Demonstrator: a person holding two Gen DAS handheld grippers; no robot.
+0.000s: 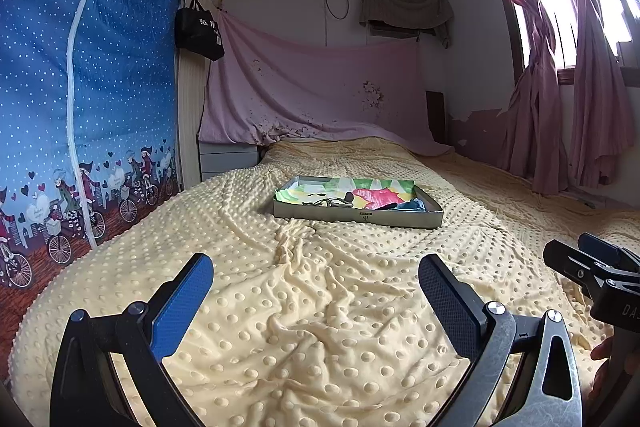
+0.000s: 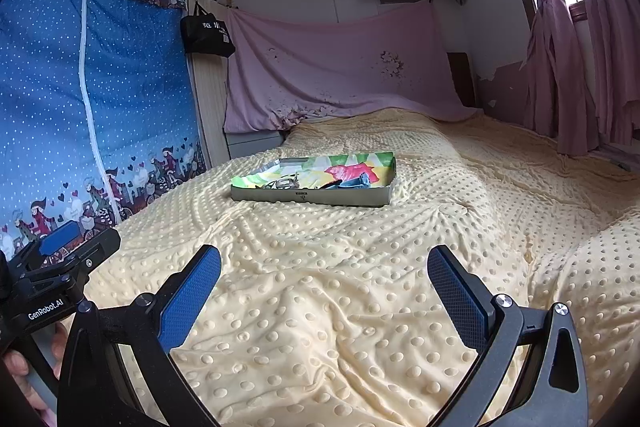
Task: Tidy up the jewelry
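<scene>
Open, rumpled bedspread (image 1: 320, 327) is seen between both gripper positions and the shallow box (image 1: 356, 217) near the bed's middle. The left edge is bounded by a blue wardrobe (image 1: 80, 87), the right edge by curtains (image 1: 560, 107).

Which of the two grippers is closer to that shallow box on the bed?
Hard to call. Left gripper and right gripper both hover open, well short of the box, side by side over the blanket.

Jewelry (image 1: 326, 202) in the tray (image 1: 356, 217) is too small to identify.

One tray (image 1: 356, 217), two grippers (image 1: 316, 287)
</scene>
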